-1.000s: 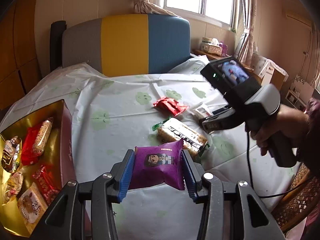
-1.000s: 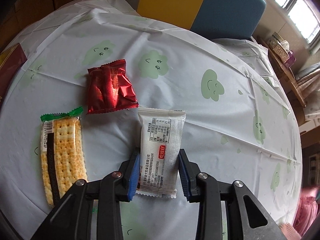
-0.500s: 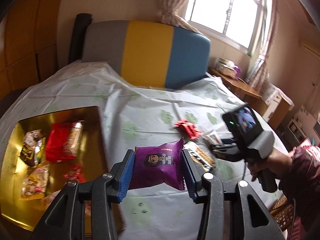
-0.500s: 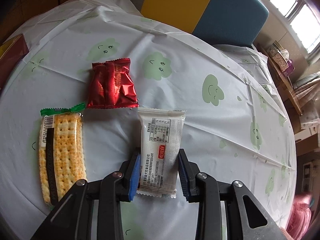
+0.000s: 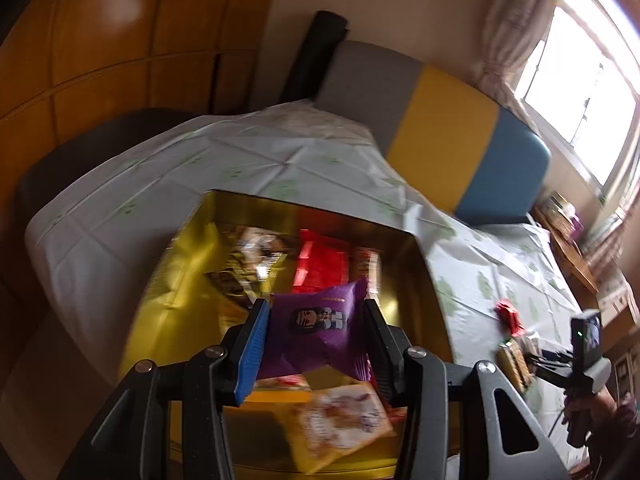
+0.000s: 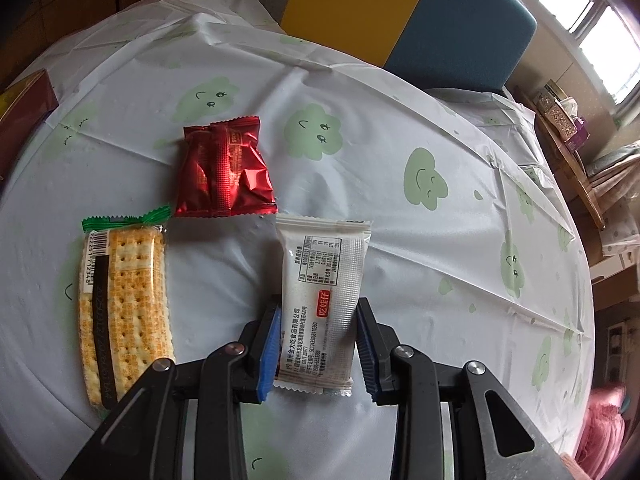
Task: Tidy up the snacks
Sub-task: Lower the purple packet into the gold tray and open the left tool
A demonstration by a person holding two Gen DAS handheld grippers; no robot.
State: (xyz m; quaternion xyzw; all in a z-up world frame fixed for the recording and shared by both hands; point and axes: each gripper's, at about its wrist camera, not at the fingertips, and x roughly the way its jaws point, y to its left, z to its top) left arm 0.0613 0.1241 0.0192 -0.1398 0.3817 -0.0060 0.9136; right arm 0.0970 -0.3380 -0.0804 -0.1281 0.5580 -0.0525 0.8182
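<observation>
**Two packets gripped, one over the gold box**

Left gripper [image 5: 316, 334]: jaws part-way closed, clamped on a purple snack packet [image 5: 314, 332], held at frame centre above the gold box [image 5: 180, 264] with blurred wrapped snacks inside. Right gripper [image 6: 318, 344]: jaws narrowed onto the lower half of a white snack packet [image 6: 322, 304], lying on the cloud-print tablecloth [image 6: 440, 260]. Left of it, a cracker pack [image 6: 120, 312]; above, a red foil packet [image 6: 224, 168]. Upper frame: yellow-and-blue chair back [image 6: 400, 12]; upper right, a bright window [image 6: 600, 12].
</observation>
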